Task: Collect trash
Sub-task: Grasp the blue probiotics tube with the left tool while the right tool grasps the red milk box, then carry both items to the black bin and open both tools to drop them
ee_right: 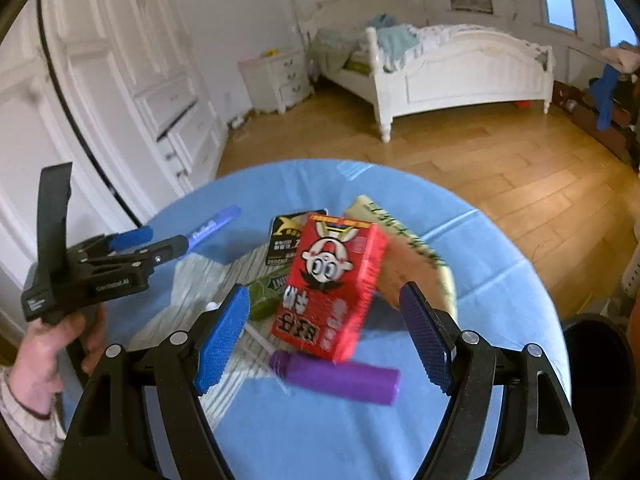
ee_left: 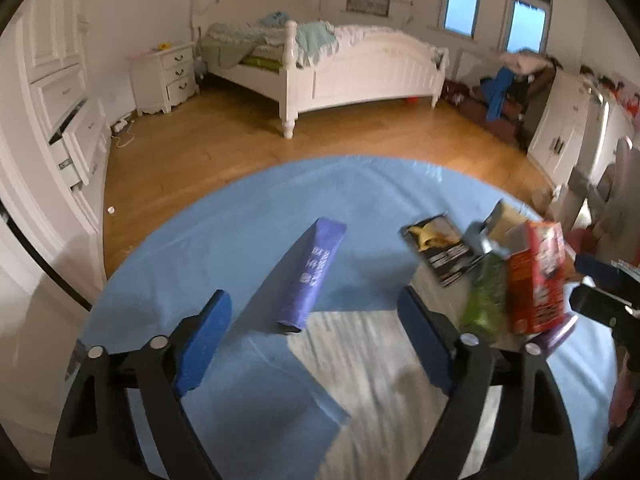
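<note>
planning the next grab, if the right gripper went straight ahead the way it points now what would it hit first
Probably the red carton: it sits centred between the open right gripper fingers, tilted and blurred. Depth is unclear; the purple tube lies nearer but lower.

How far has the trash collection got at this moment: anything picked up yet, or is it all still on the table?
Nothing looks collected. Both the left gripper and right gripper are open and empty. Left on the blue table: red carton, purple tube, blue-violet packet, black wrapper, green wrapper and a yellowish packet. A dark bin sits at the right edge.
</note>
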`<state>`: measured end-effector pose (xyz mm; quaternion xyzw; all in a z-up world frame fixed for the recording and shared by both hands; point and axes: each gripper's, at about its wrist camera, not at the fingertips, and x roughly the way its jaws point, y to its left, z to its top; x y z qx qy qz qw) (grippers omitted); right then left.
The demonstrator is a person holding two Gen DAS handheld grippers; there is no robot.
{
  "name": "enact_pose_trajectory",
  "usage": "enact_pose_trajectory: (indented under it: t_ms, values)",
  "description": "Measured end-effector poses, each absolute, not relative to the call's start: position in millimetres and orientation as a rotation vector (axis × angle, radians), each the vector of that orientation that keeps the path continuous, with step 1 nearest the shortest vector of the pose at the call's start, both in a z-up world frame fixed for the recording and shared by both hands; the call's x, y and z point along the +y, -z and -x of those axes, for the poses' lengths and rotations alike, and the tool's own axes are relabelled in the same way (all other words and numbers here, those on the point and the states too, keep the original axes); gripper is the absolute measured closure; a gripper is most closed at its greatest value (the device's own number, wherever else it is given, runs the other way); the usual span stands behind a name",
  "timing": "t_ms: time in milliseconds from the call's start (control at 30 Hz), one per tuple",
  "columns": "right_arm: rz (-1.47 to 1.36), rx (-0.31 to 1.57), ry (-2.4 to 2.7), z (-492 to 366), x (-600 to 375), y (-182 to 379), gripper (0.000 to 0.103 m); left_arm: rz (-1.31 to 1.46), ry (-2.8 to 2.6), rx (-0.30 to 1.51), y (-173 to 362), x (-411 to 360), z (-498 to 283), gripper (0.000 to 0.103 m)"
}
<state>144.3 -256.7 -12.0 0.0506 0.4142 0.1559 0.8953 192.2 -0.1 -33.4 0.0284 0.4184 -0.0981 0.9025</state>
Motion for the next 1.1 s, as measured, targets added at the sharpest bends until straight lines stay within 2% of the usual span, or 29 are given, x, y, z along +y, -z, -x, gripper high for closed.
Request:
enact_pose_trajectory:
  t_ms: [67,167,267,333,400,433,733,1100]
  values:
    - [-0.093,0.885,-0.312,-154,-249,17,0.026,-0.075,0.195,0.887,40,5,-199,0.028]
    - [-0.078,0.91,-0.293,-163,-248,30,0.026,-0.069,0.193,0.931,51,10,-208,0.043]
    - [-0.067,0.915,-0.284,-168,-247,38,0.026,-0.09,0.186,0.918,52,12,-210,0.051]
    - [-0.057,0.913,-0.282,-171,-247,42,0.039,-0.091,0.184,0.916,52,13,-212,0.064]
    - [-0.07,0.896,-0.285,-169,-250,43,0.04,-0.084,0.188,0.913,51,14,-214,0.084]
    - [-0.07,0.889,-0.288,-167,-251,43,0.04,-0.077,0.194,0.912,50,15,-212,0.086]
    - [-0.205,0.745,-0.341,-133,-288,11,0.041,-0.026,0.291,0.833,25,-5,-180,0.089]
    - [-0.294,0.564,-0.205,-59,-388,-29,0.041,-0.026,0.524,0.688,-30,-111,-122,0.089]
